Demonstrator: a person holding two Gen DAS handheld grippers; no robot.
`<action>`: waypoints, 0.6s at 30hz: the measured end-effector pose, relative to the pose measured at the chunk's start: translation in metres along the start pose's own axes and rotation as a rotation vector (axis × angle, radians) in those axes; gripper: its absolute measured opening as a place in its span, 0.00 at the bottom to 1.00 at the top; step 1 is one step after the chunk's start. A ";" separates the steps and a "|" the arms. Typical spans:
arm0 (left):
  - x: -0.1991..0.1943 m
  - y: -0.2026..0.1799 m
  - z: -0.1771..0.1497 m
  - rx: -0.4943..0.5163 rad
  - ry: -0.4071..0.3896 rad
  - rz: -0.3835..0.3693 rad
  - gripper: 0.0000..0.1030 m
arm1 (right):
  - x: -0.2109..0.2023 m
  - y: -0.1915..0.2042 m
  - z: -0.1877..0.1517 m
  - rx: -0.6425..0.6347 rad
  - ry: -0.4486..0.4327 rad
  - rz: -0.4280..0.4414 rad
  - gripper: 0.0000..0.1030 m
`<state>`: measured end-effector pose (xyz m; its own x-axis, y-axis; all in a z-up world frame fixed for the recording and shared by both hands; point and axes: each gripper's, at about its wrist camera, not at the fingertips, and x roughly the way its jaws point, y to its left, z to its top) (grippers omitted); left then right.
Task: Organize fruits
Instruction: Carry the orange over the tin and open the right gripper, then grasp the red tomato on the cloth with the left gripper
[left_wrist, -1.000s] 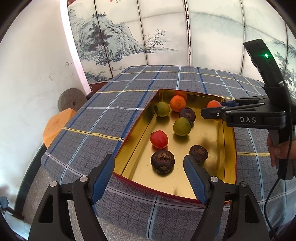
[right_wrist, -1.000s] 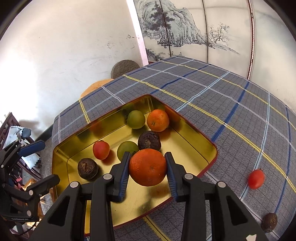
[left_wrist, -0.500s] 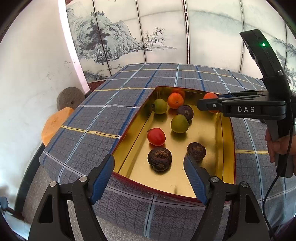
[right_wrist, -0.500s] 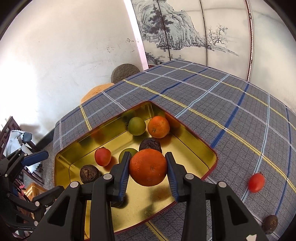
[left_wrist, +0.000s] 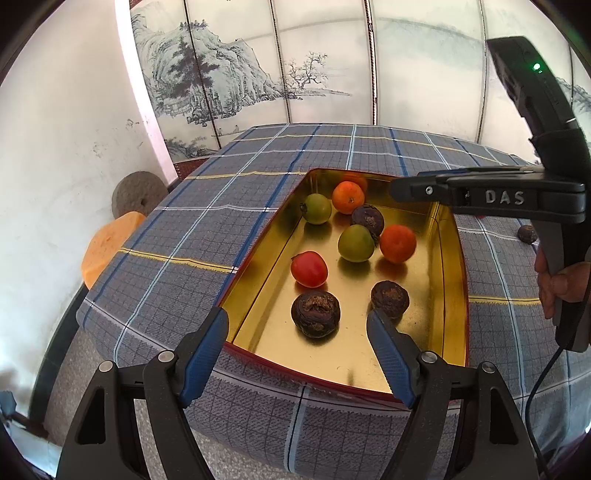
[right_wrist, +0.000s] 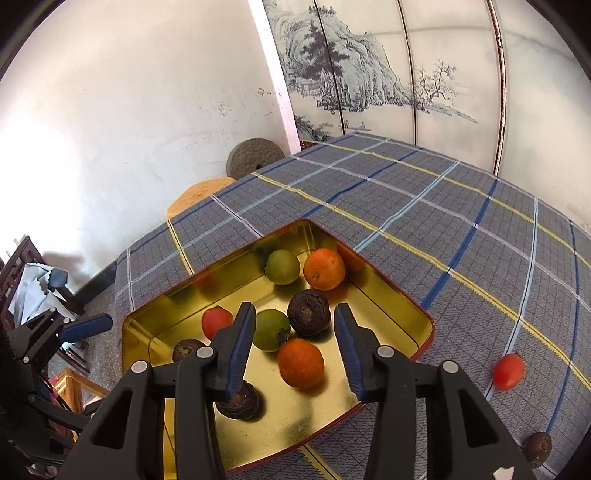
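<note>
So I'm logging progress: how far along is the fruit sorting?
Mostly done: eight fruits lie in the gold tray, including the orange that the right gripper has just let go as its jaws opened. Nothing is in hand; the left gripper is open and empty. Left on the cloth: a red tomato and a dark fruit.

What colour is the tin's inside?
Shiny gold inside the tin; the left wrist view shows it best.

table: plaid cloth | on it: gold tray, red tomato, dark fruit
</note>
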<state>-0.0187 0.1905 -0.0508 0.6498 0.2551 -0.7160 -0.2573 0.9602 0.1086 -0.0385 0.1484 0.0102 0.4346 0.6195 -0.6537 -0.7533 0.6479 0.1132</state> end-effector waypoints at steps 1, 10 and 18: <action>0.000 0.000 0.000 0.000 -0.001 0.002 0.76 | -0.003 0.000 0.000 0.002 -0.007 0.002 0.41; -0.003 0.001 -0.001 0.004 -0.006 0.005 0.76 | -0.067 -0.014 -0.035 0.035 -0.094 -0.050 0.58; -0.015 -0.011 0.004 0.042 -0.021 0.003 0.76 | -0.140 -0.092 -0.110 0.180 -0.090 -0.256 0.63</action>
<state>-0.0231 0.1768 -0.0388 0.6640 0.2598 -0.7012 -0.2289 0.9633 0.1402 -0.0847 -0.0463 0.0084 0.6466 0.4581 -0.6100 -0.5184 0.8505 0.0893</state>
